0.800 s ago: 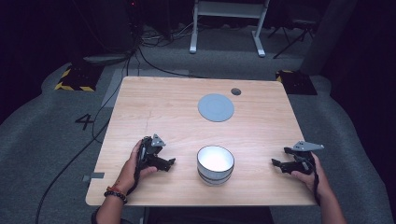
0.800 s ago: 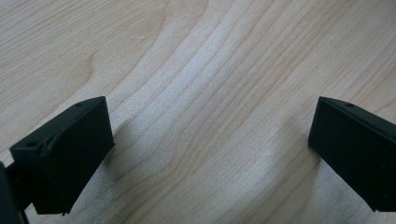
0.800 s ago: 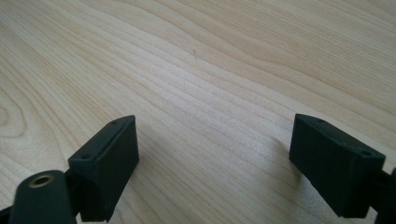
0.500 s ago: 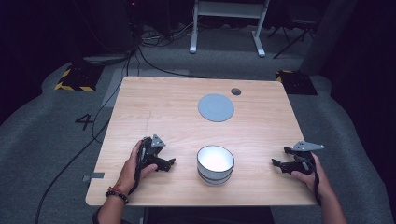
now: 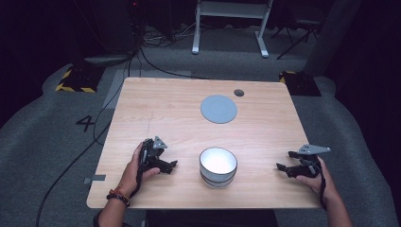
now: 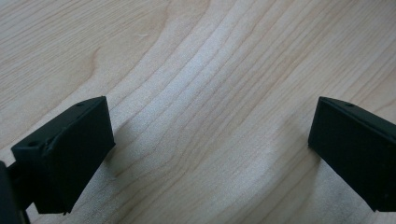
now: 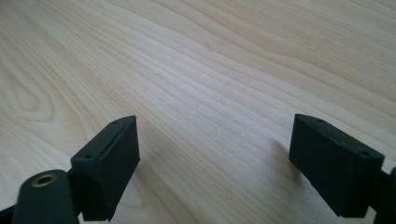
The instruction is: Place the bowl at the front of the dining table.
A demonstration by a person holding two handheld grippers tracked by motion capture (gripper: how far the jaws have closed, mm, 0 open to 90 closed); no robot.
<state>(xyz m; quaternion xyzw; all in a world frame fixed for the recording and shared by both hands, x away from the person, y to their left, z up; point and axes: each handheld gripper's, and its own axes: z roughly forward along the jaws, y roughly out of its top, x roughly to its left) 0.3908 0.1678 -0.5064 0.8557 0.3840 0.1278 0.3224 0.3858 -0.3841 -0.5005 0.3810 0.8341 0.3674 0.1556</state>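
- White bowl (image 5: 218,166): near front edge of table (image 5: 265,123), between both grippers, apart from each.
- Left gripper (image 5: 166,165): resting on wood, jaws wide, empty, likely poised for bowl.
- Right gripper (image 5: 285,169): near right edge, jaws wide, empty.
- Grey disc (image 5: 218,109): farther back; bare wood around it.

My left hand (image 5: 135,166) low near table's front edge, beaded band on wrist, holding black two-jaw left gripper (image 5: 171,165); jaws spread wide, nothing between, tips pointing right. My right hand (image 5: 316,176) near right front corner, holding black two-jaw right gripper (image 5: 284,162) with grey three-cornered plate on top; jaws wide apart, empty, pointing left.
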